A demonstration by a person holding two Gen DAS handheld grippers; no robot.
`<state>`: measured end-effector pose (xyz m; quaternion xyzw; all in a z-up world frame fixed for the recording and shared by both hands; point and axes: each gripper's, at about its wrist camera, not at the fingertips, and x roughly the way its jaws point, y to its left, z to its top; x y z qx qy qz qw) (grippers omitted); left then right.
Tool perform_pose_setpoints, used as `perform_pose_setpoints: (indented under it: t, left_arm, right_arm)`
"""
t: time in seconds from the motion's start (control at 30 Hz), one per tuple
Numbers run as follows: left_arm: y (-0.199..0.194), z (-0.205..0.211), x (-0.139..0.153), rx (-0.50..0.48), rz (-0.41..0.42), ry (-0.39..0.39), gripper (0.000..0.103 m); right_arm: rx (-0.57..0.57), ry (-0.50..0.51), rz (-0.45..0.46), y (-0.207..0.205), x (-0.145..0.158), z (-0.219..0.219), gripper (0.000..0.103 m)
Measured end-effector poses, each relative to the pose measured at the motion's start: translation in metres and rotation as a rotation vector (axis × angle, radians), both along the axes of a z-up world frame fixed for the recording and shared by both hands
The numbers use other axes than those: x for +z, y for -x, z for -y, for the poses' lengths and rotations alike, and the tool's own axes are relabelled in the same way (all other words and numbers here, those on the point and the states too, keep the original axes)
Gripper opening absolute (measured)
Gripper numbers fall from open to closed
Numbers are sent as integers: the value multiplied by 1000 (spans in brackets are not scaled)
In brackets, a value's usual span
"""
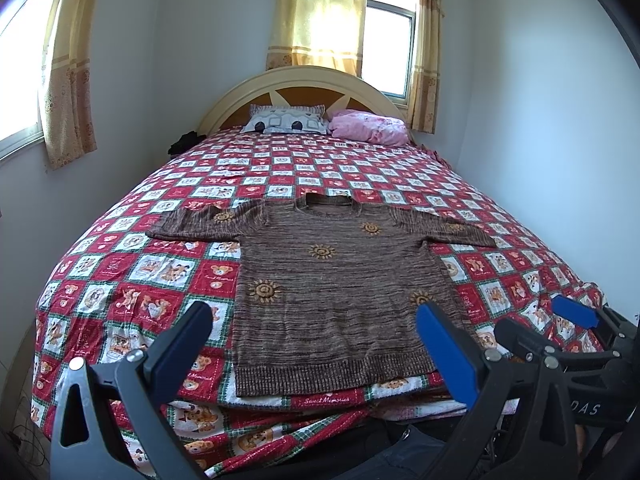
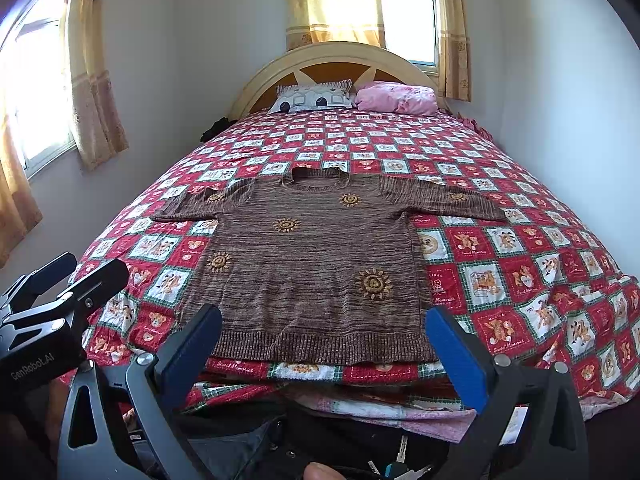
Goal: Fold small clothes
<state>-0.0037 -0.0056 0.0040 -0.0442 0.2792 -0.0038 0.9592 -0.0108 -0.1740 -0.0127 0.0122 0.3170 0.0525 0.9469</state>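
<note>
Fingers on the left gripper (image 1: 316, 344) and right gripper (image 2: 324, 344) are gaping wide, holding nothing. Both are hovering at 6 o'clock of the sweater (image 1: 340, 288), which is lying flat, sleeves out, on the bed (image 1: 160, 272), neck pointing to 12 o'clock, toward the pillows (image 1: 288, 120).
</note>
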Motion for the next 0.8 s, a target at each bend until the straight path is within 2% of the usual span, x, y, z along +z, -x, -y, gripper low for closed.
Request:
perform_pose_setpoints:
  t: [0.8]
  left_arm:
    - [0,-1,0,0,1,1,103]
  right_arm:
    - [-2,-1,-3,0,-3,0,102]
